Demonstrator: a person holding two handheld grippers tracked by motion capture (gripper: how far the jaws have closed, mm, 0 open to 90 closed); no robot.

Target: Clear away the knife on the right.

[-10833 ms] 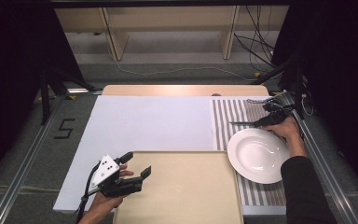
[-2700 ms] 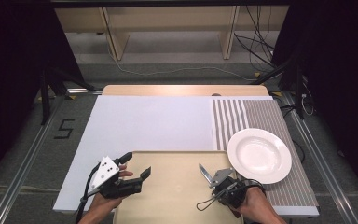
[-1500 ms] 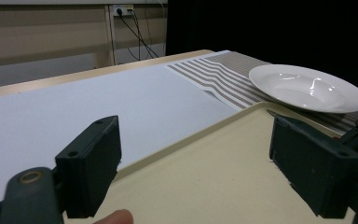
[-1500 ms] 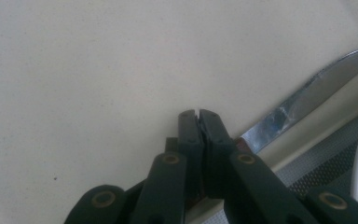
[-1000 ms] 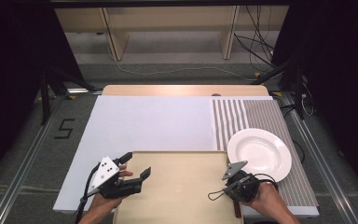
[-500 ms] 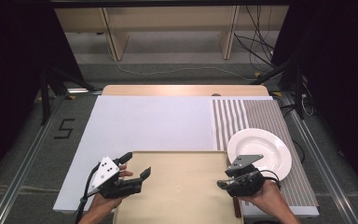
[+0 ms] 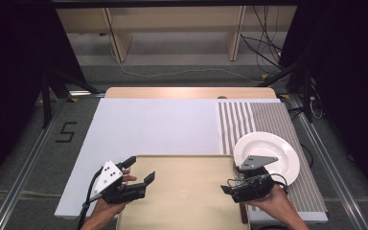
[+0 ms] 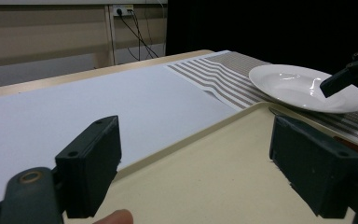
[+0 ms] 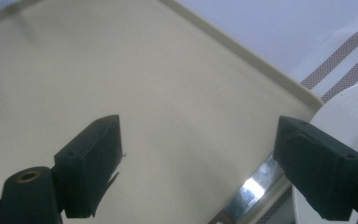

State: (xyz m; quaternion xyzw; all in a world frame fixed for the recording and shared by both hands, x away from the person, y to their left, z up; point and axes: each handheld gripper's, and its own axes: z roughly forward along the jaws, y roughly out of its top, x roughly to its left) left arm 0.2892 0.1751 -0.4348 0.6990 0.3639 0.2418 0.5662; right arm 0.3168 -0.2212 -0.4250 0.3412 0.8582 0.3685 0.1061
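A beige tray [image 7: 187,196] lies at the near edge of the table, with a white plate [image 7: 273,153] on a striped mat [image 7: 263,120] just to its right. My left gripper [image 7: 140,170] hovers open over the tray's left edge, and the tray [image 8: 214,177] shows between its jaws with nothing held. My right gripper [image 7: 230,179] is open at the tray's right edge beside the plate, jaws pointing left. Between its jaws [image 9: 200,158] I see bare tray [image 9: 121,70], the plate's rim [image 9: 349,112] and a shiny metal strip [image 9: 256,186] along the tray's edge.
A large white sheet [image 7: 158,124] covers the table behind the tray. The plate [image 8: 298,86] and the other gripper's jaw [image 8: 349,77] appear at the right of the left gripper view. Metal rails run along both table sides.
The right gripper came from the mat's far right corner to the tray's right edge, and over the last second it turned its jaws leftward. The left gripper stayed put.
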